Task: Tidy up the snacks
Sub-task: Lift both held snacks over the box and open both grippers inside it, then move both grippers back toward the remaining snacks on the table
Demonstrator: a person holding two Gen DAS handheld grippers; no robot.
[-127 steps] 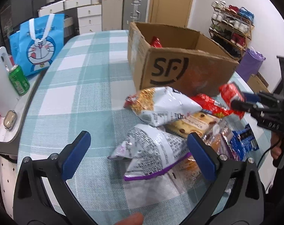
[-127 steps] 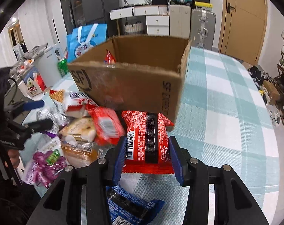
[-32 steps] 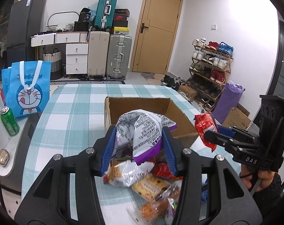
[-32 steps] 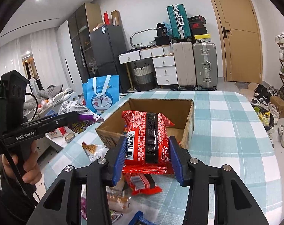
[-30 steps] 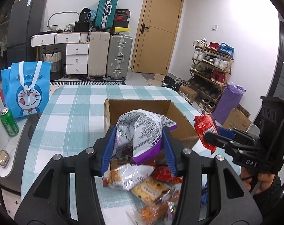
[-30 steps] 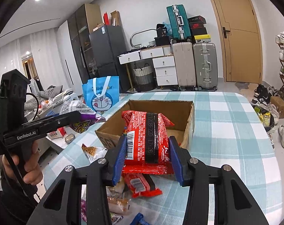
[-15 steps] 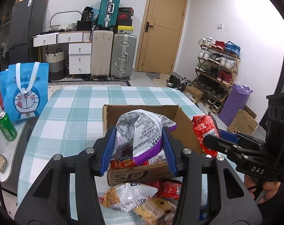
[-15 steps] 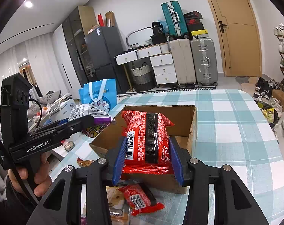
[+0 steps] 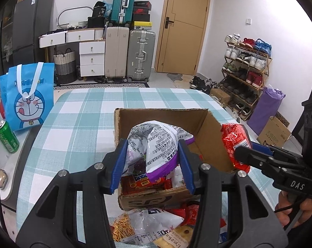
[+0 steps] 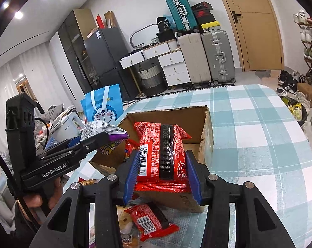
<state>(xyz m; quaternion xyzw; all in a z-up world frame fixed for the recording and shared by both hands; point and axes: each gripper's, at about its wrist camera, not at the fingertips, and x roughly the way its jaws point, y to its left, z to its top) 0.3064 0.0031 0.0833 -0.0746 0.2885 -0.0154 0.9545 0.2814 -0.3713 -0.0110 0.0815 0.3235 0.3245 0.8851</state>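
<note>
- Snacks are split three ways: some lie in a cardboard box, some lie loose on the checked table in front of it, and one is held in each claw.
- The left gripper is clamped on a white and purple bag, its blue pads pressing both sides. The bag hangs over the box's open top, near the front wall.
- The right gripper is closed on a red packet with a black stripe down its middle. It is held above the near right part of the box.
- Inside the box, under the white and purple bag, sit a few red wrappers; how many is hard to tell, since the bag and pads cover most of them.
- On the table in front of the box lie a white bag picturing thin sticks and a small red packet, among other wrappers.
- A blue cartoon tote bag stands off the table's left edge, with a green can just beside it.
- A hand holds the left gripper's handle in the right wrist view.
</note>
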